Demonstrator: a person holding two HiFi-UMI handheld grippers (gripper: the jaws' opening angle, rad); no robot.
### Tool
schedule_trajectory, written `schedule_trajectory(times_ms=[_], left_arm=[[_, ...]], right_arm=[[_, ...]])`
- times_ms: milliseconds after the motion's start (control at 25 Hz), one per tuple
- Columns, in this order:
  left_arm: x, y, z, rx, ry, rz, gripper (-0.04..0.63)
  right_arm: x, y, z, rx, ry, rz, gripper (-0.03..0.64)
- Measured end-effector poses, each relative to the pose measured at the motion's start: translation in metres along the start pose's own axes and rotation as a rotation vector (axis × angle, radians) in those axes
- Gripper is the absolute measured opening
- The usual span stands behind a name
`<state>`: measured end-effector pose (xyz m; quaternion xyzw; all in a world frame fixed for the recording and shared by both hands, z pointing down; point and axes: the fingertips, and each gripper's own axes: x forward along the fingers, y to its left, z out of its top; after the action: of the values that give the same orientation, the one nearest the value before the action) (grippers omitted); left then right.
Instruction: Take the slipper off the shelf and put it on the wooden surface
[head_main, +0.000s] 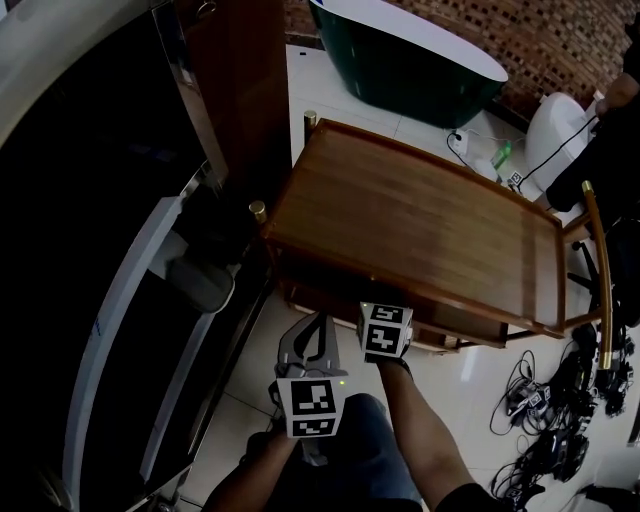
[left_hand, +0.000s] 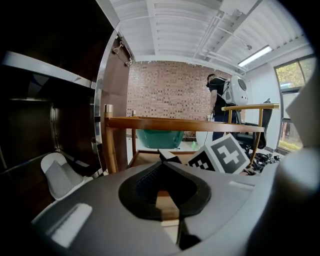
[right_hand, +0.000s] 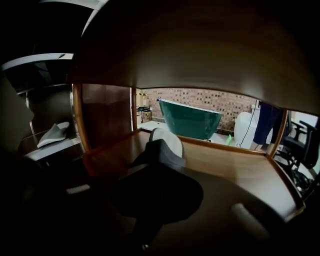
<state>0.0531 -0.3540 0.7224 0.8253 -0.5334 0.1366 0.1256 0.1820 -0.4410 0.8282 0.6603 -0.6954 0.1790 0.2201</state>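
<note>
The right tool (right_hand: 159, 153) is clamping the slipper (right_hand: 169, 141) under the desk top (head_main: 420, 220). The left tool (left_hand: 161, 159) is hovering, jaws together.

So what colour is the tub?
Tub: dark green, white rim; clearest in right gripper view.

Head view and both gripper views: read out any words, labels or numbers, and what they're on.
No readable text anywhere.
Left marker cube, on the left gripper: black-and-white squares only, no letters or digits.
Right marker cube, on the right gripper: the same.
Slipper in the right gripper: no print shows.
</note>
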Motion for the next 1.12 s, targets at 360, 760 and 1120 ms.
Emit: schedule_trajectory(times_ms=[360,760,1120], left_arm=[[0.002,0.009,0.0,-0.018,0.018,0.037,0.005],[-0.02,-0.002,0.015,-0.039,0.051,0.039,0.005],[-0.065,-0.003,0.045,-0.059,0.053,0.048,0.005]], right_arm=[[0.015,0.008,0.004,-0.02,0.0,0.057,0.099],[-0.04,0.021,0.014,-0.024,-0.044,0.104,0.137],[-0.111,0.044,0.021,-0.023,-0.022,0.131,0.135]])
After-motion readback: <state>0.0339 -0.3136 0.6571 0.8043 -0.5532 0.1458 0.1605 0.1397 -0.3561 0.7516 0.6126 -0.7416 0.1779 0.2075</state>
